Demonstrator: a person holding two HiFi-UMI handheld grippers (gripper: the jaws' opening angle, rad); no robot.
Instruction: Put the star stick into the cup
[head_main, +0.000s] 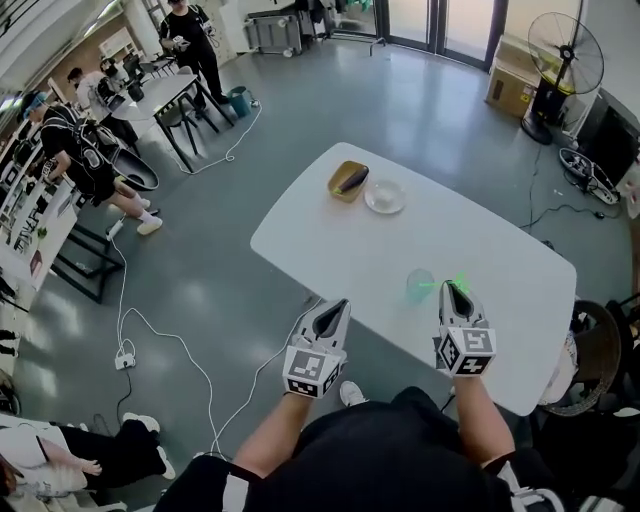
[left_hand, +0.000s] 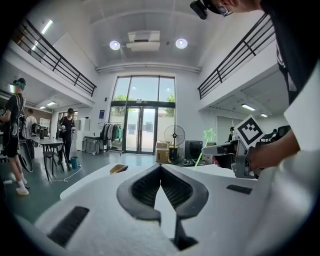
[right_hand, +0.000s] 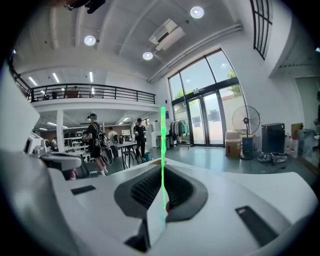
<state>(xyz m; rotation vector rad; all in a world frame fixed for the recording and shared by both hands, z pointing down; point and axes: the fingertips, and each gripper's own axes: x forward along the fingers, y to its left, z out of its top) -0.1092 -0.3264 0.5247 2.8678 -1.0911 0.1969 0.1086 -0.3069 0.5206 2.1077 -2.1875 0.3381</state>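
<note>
**Right gripper (head_main: 455, 291) holds star stick beside the cup**

The right gripper's jaws are nearly together, pinching the thin green star stick (right_hand: 163, 145) low on its shaft. In the right gripper view the stick rises almost straight up from between the pads. The left gripper view shows it leaning slightly, star uppermost, with the bare lower end reaching down below the jaws.

The cup (head_main: 419, 287), small and translucent, stands on the white desk (head_main: 330, 250) near its near edge. It sits just beside the right gripper's tips, toward the person's left in the head view. There the stick's lower end runs toward the cup. Whether it is over the rim or already inside cannot be told from above.

The left gripper (head_main: 340, 306) hovers at the desk's near edge, further from the cup, with its jaws together on nothing. The right hand is the nearer one and appears to be doing the job.

With the stick's long axis already close to upright, what is left looks like a short sideways move and a lowering, so that the bare end goes in through the mouth. A light cup could tip if the stick catches its rim.

A bowl (head_main: 348, 181) and a plate (head_main: 385, 197) sit at the desk's far edge, well apart from the action.
</note>
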